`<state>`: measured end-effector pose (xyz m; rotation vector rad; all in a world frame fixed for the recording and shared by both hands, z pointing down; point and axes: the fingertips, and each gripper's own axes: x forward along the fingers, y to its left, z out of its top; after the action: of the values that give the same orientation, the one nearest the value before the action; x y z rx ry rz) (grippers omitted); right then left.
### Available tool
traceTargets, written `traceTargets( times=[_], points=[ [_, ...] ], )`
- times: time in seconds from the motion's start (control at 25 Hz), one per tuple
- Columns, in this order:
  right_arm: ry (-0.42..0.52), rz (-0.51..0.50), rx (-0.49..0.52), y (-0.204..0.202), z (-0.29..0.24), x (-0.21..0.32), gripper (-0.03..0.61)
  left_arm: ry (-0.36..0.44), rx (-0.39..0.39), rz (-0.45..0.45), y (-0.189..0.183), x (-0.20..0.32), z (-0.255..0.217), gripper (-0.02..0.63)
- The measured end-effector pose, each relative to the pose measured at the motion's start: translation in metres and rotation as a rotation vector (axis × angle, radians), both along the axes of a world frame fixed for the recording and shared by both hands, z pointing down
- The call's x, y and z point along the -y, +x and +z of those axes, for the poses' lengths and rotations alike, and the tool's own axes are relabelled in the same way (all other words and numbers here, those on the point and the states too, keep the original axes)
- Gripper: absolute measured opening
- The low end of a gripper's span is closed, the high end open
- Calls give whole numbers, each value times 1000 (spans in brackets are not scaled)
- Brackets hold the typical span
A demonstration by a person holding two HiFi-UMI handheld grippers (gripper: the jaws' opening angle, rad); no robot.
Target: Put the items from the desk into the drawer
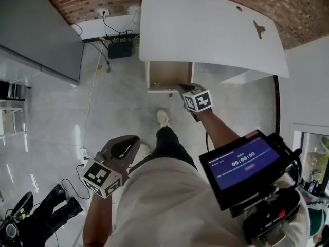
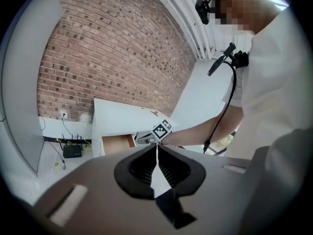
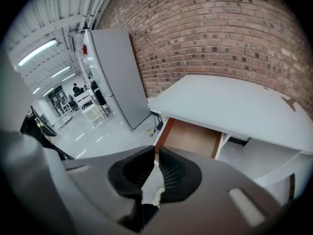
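The white desk (image 1: 205,30) has its wooden drawer (image 1: 168,75) pulled open below the front edge. A small dark clip-like item (image 1: 259,29) lies on the desk top at the far right; it also shows as a small dark item (image 3: 289,102) in the right gripper view. My right gripper (image 1: 182,88) is at the drawer's front right corner, jaws shut with nothing between them; the drawer (image 3: 193,138) fills the space just ahead of it. My left gripper (image 1: 136,139) hangs low by my hip, shut and empty, pointing toward the desk (image 2: 122,117).
A grey cabinet (image 1: 38,30) stands at the left. A black router and cables (image 1: 120,49) lie on the floor by the brick wall. A tablet on a rig (image 1: 241,163) sits at my right. Black gear (image 1: 41,217) lies on the floor at lower left.
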<state>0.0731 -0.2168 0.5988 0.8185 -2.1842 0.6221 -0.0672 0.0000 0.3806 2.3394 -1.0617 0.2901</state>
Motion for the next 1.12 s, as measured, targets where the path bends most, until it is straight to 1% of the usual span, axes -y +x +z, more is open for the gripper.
traceTargets(
  times=[0.28, 0.52, 0.76, 1.12],
  points=[
    [70, -55, 28, -15, -51, -54, 12, 23, 21, 28, -7, -29, -1, 18],
    [130, -80, 35, -10, -92, -130, 6, 40, 11, 47, 5, -78, -6, 18],
    [157, -131, 34, -21, -107, -146, 3, 45, 2, 59, 1, -74, 2, 18],
    [179, -189, 43, -38, -121, -162, 3, 29, 17, 55, -9, -79, 11, 18]
  ],
)
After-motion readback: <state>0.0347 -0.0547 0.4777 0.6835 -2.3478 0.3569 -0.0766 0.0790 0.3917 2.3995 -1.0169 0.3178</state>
